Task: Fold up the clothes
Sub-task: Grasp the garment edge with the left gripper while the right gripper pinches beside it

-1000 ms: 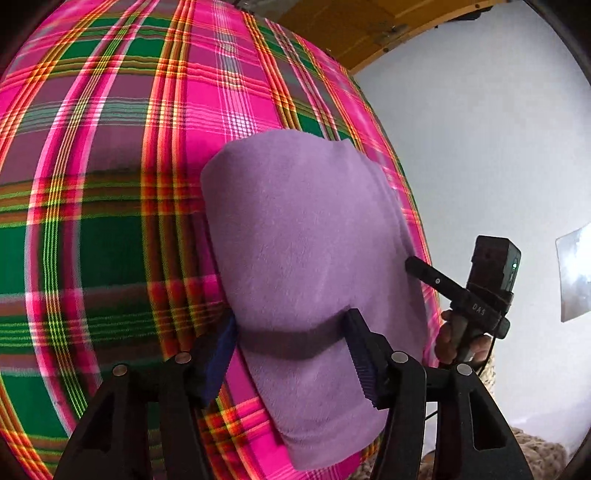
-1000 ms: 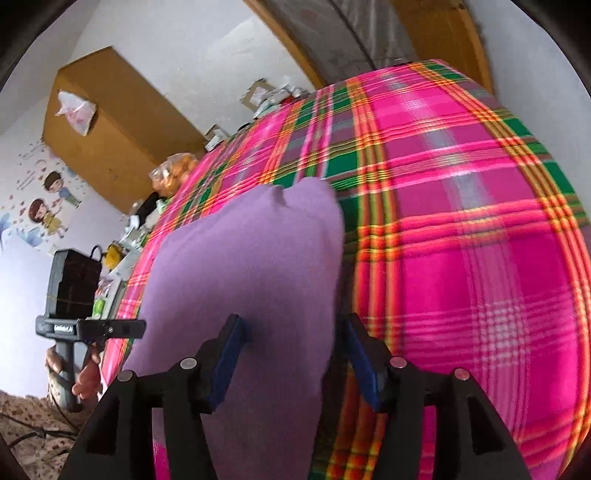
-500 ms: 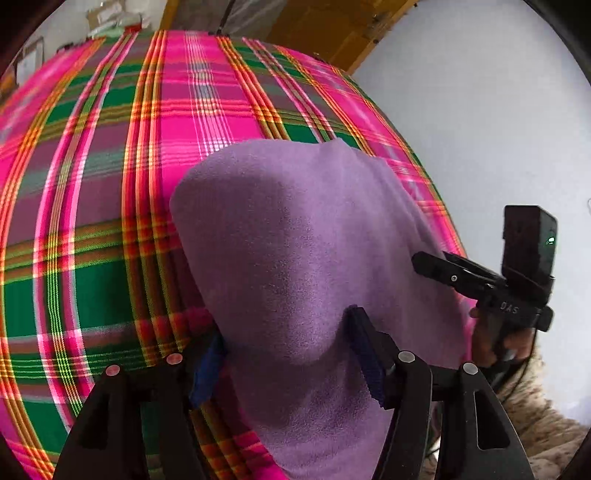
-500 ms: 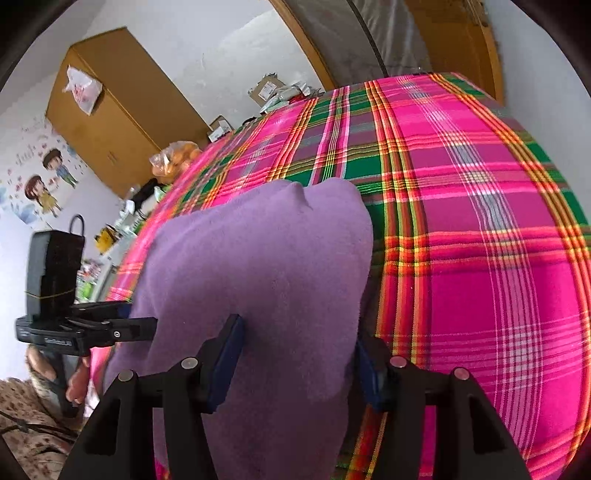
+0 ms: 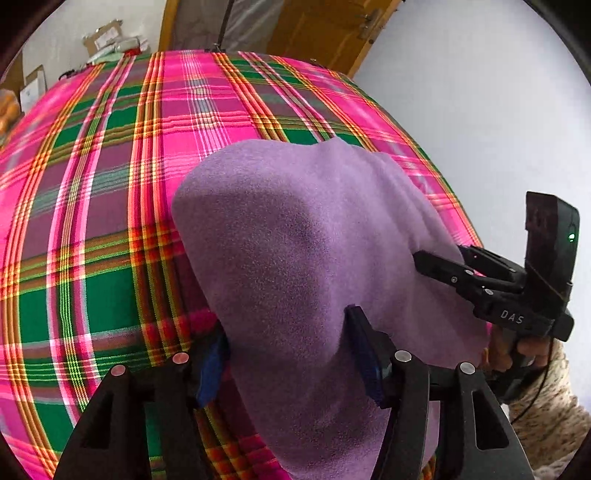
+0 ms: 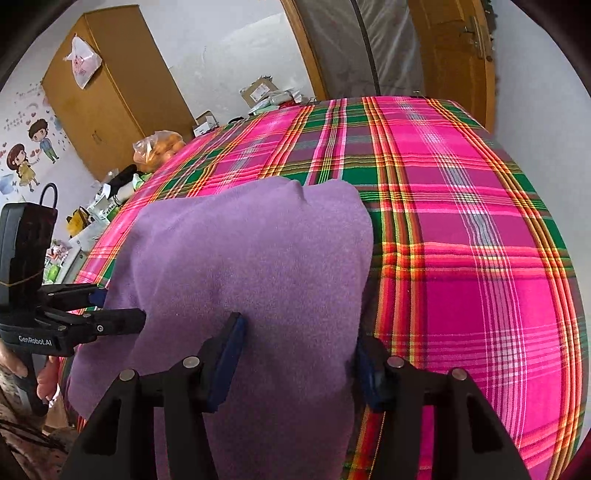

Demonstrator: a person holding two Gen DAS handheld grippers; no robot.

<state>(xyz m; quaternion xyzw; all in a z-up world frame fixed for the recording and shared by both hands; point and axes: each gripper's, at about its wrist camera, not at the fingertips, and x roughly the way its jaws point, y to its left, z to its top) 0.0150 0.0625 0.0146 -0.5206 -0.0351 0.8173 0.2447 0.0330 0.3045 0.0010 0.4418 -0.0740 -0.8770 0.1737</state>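
A purple fleece cloth lies on the pink and green plaid bed cover, and its near part is raised in a hump. My left gripper is shut on a thick bunch of the cloth's near edge, and the cloth hides part of its left pad. In the right wrist view the purple cloth fills the centre. My right gripper is shut on the same edge further right. Each view shows the other gripper beside the cloth: the right gripper and the left gripper, both held by a hand.
The plaid cover stretches wide to the right and far side. A wooden wardrobe, boxes and a bag of oranges stand beyond the bed's left side. A wooden door and a white wall are behind.
Both grippers have risen and tilted up with the cloth's near edge held. The cloth now bulges off the cover, and more of the room shows beyond the bed.
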